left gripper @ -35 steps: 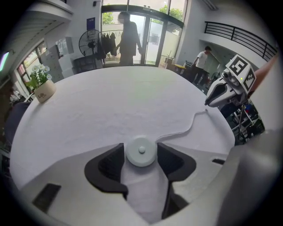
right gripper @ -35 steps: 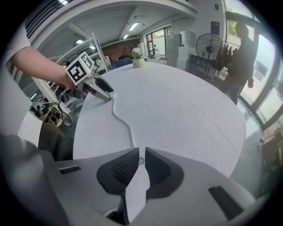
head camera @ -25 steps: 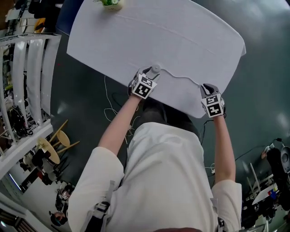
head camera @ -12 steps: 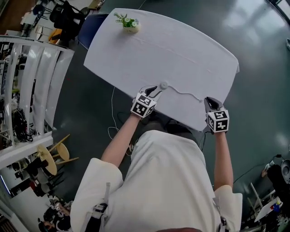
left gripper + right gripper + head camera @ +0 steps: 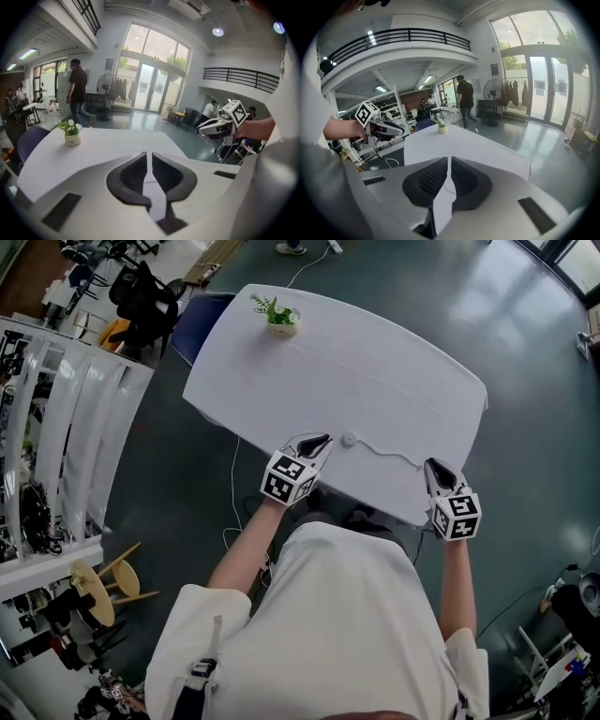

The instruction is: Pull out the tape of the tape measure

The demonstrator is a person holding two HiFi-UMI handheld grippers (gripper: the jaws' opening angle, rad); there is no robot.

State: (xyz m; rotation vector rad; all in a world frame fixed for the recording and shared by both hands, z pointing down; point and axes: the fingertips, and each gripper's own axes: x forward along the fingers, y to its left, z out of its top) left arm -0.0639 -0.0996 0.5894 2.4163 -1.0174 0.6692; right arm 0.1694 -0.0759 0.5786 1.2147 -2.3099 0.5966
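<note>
White tape measure [image 5: 349,440]: beside left gripper [image 5: 323,439]; tape [image 5: 384,452] out, pull seems done.
Left gripper: jaws just closing, narrow, empty.
Right gripper [image 5: 431,465]: narrow, empty.
Next: only withdraw.

The left claw [image 5: 149,155] has just been closing its jaws; they stand almost together, a thin slit left between the dark pads [image 5: 129,174], with only the white surface [image 5: 108,145] seen through it; beyond the claw and to its left a small potted plant [image 5: 71,133] stands on that surface; further left, a dark chair [image 5: 27,140] sits at its edge; to the claw's right a hand [image 5: 257,128] holds the right claw [image 5: 202,128], marker cube uppermost; far ahead a person [image 5: 77,91] is mid-stride before glass doors [image 5: 150,88].
</note>
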